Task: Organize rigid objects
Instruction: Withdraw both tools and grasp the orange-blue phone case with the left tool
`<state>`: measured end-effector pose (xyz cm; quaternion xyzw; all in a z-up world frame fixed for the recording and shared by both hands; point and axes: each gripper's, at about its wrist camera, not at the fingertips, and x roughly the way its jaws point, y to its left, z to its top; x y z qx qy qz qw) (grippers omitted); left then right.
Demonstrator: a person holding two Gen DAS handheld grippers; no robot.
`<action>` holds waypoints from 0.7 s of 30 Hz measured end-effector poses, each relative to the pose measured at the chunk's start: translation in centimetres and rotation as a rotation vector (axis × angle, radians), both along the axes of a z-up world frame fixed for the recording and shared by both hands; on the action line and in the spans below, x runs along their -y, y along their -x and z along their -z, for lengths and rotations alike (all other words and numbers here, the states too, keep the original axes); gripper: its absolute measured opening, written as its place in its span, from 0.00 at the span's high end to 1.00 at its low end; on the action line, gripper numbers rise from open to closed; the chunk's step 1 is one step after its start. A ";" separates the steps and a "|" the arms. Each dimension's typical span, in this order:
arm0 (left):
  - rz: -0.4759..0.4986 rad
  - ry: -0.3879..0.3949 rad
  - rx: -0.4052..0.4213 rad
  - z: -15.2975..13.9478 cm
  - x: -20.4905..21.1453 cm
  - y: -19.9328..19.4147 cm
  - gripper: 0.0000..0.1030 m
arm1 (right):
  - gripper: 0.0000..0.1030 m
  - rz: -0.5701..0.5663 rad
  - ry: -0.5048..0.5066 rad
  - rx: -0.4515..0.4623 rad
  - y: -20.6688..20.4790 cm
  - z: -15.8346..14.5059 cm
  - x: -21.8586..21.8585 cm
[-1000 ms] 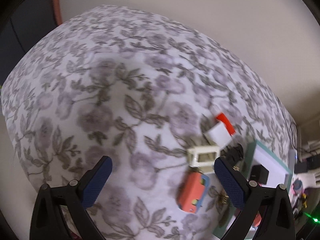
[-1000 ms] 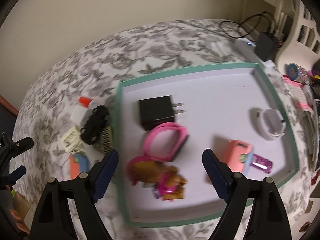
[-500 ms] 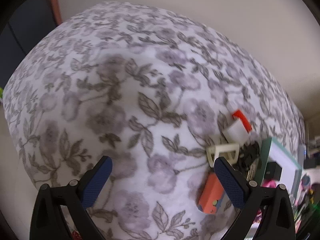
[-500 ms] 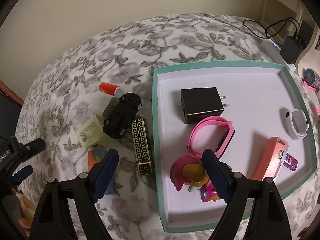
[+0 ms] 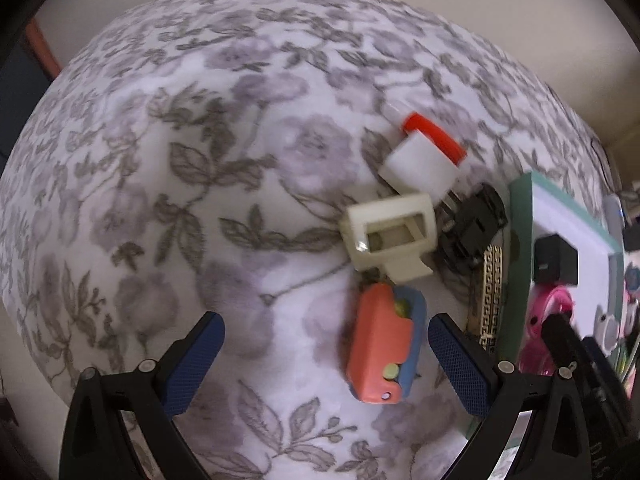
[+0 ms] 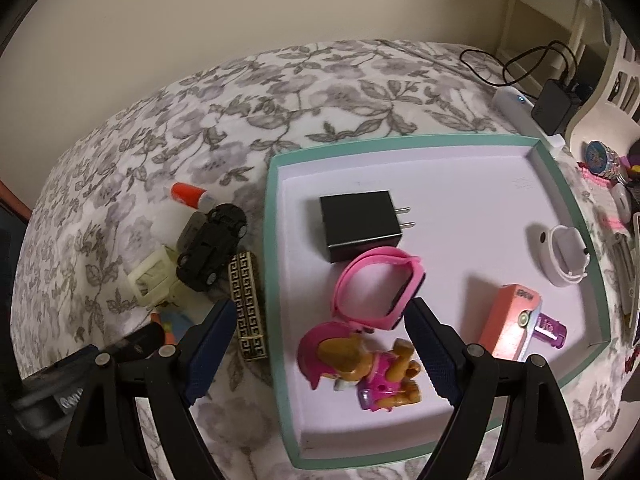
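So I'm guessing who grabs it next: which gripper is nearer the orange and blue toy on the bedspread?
Left. The left gripper is open with the orange and blue toy between its fingers; the right gripper hangs open over the tray's left edge.

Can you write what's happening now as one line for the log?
left gripper: open, over orange toy | right gripper: open, empty | tray: charger, watch, pup toy | car: outside

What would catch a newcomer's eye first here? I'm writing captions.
The shallow teal-rimmed white tray on the floral bedspread, holding a pink toy pup figure near its front edge. Left of the tray, loose items cluster, with an orange-and-blue plastic toy lying between the open left gripper fingers.
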<state>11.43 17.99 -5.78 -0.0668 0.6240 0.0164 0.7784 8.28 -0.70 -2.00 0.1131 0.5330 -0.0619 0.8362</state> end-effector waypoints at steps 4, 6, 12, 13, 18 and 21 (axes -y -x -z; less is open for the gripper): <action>0.007 -0.005 -0.017 0.6 0.6 -0.2 0.00 | 0.16 0.006 0.004 -0.005 0.1 0.1 0.4; 0.015 -0.017 -0.026 1.0 0.9 -0.2 0.00 | 0.16 0.012 0.009 -0.006 0.1 0.1 0.6; 0.057 -0.066 -0.044 2.1 2.9 -0.3 0.00 | 0.16 0.023 0.006 -0.005 0.1 0.1 1.1; 0.066 -0.082 -0.048 2.3 3.2 -0.3 0.00 | 0.16 0.023 0.005 -0.004 0.1 0.1 1.1; 0.104 -0.146 -0.044 3.1 4.6 -0.1 0.00 | 0.16 0.021 -0.005 -0.006 -0.1 0.3 1.1; 0.099 -0.147 -0.044 3.1 4.1 0.3 0.00 | 0.16 0.022 -0.007 -0.007 -0.3 0.5 1.1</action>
